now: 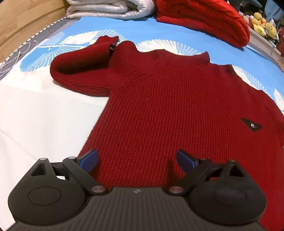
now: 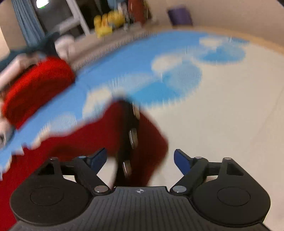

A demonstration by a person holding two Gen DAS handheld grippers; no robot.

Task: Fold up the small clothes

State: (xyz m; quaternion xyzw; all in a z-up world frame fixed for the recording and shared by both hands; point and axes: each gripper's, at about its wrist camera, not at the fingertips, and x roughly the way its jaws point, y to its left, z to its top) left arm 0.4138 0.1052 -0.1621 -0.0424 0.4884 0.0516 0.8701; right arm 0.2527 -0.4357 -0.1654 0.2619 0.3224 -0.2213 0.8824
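A dark red knit sweater (image 1: 168,106) lies flat on the blue-and-white bedsheet (image 1: 44,115), with a black triangular patch (image 1: 251,124) at the right. One sleeve (image 1: 79,67) is bent up at the far left. My left gripper (image 1: 137,160) hangs open just over the sweater's near part, with nothing pinched between its blue pads. The right wrist view is blurred. There my right gripper (image 2: 140,157) is open over another red sleeve (image 2: 142,138), which carries a dark strip with metal buttons (image 2: 133,138). The sleeve lies between the jaws and the pads do not press on it.
A folded bright red blanket (image 1: 204,19) and a folded white quilt (image 1: 106,8) sit at the far end of the bed. Yellow plush toys (image 1: 264,26) are on a shelf at the right. A wooden frame (image 1: 26,17) borders the far left. Pale sheet (image 2: 221,115) spreads right of the sleeve.
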